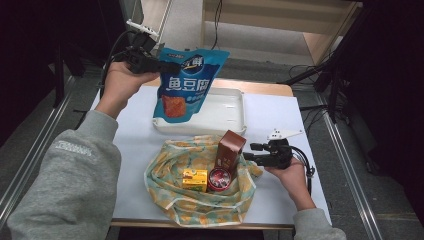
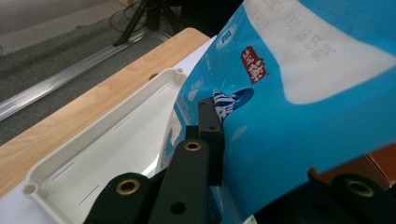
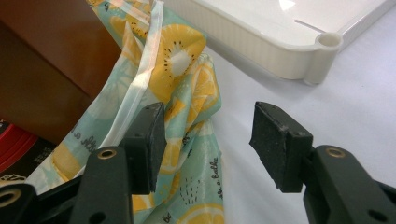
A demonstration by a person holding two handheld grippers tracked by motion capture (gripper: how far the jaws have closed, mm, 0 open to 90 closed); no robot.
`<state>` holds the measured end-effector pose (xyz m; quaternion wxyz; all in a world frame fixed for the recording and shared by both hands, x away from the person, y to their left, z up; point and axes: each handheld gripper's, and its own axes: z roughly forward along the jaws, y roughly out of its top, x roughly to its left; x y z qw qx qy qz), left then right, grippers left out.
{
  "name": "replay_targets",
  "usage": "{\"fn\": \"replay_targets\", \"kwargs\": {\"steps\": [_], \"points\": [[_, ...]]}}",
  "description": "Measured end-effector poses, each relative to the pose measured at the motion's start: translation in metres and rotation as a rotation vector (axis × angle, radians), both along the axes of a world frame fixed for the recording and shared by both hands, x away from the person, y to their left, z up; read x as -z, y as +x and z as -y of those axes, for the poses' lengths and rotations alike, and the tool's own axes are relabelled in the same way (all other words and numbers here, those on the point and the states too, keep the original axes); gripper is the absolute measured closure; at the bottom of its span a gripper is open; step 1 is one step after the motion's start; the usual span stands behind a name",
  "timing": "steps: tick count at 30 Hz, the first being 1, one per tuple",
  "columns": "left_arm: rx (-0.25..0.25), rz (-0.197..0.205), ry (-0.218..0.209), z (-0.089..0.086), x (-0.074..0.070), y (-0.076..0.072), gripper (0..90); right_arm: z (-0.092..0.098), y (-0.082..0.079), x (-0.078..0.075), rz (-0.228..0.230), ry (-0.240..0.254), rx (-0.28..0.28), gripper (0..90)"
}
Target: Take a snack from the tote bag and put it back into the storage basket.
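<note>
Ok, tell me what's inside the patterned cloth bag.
Inside the cloth bag stand a brown carton, a small yellow box and a round red-lidded tin. Their lower parts and anything beneath them are hidden by the bag's folds.

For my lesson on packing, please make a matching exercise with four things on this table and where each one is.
1. blue snack pouch
2. white tray
3. brown carton
4. yellow box

a. lying on the fruit-print cloth, left of the red tin
b. standing upright on the cloth
c. gripped by the left hand-held gripper
d. behind the cloth

Pairs: 1-c, 2-d, 3-b, 4-a
</note>
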<state>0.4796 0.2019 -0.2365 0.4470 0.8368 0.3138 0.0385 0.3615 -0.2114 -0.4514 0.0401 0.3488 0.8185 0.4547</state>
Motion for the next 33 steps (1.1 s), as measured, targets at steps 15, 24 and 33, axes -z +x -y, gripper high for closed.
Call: {"fn": "replay_targets", "kwargs": {"steps": [15, 24, 33], "points": [[-0.085, -0.037, 0.005, 0.012, 0.040, 0.043, 88.4, 0.000, -0.003, 0.000, 0.000, -0.004, -0.005, 45.3], [-0.136, -0.037, -0.008, 0.011, 0.058, 0.058, 88.3, 0.003, -0.006, 0.000, -0.005, 0.001, 0.002, 45.3], [-0.156, 0.000, -0.008, 0.010, 0.072, 0.058, 87.6, 0.002, -0.006, 0.000, -0.006, -0.004, 0.001, 45.3]]}}
